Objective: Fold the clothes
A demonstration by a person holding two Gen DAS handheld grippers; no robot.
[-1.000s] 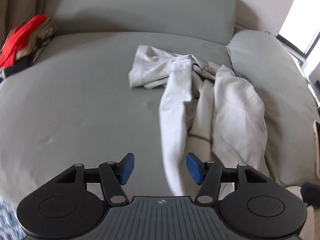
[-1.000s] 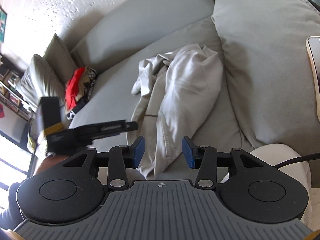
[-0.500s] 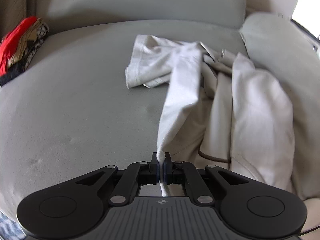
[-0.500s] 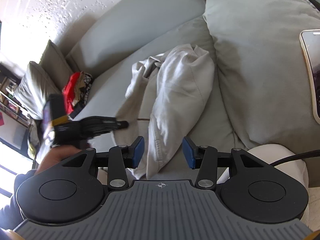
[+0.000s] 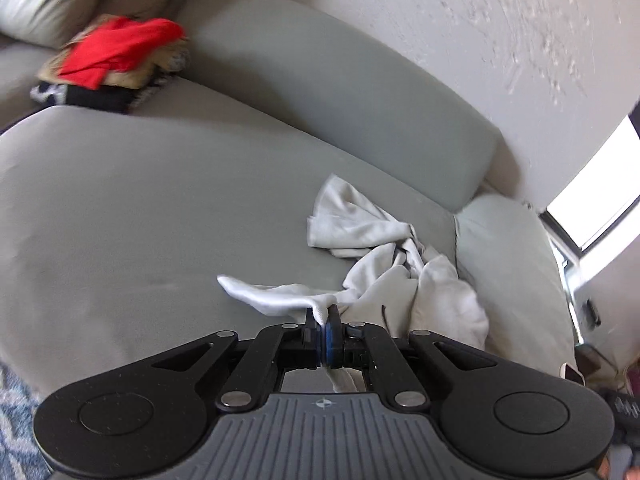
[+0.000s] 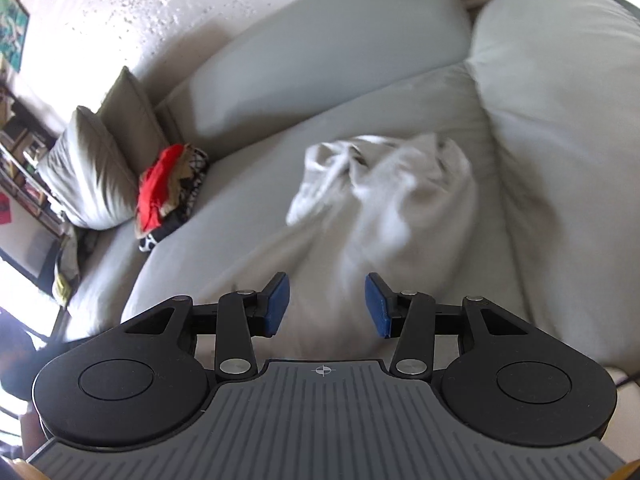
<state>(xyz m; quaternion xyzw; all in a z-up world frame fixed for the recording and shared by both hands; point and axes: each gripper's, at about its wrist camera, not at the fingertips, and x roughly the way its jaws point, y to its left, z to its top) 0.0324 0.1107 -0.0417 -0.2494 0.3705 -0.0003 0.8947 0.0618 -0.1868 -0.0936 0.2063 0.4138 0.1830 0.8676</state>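
Note:
A crumpled white garment (image 5: 384, 276) lies on the grey sofa seat (image 5: 152, 216) near the right armrest. My left gripper (image 5: 324, 332) is shut on one edge of it and holds that edge up, so a strip of cloth stretches back to the heap. In the right wrist view the same garment (image 6: 384, 216) is blurred and lies just ahead of my right gripper (image 6: 327, 306), which is open and empty, its blue pads (image 6: 276, 304) just above the cloth.
A pile of red, tan and black-and-white clothes (image 5: 116, 64) sits at the far left of the seat, also in the right wrist view (image 6: 168, 192). Cushions (image 6: 92, 168) stand beyond it. A padded armrest (image 5: 516, 280) borders the garment's right side. The back cushion (image 5: 320, 92) runs behind.
My left gripper closed on the garment's edge, then pulled it up and to the left, dragging the cloth. The right gripper moved closer over the heap and stays open.

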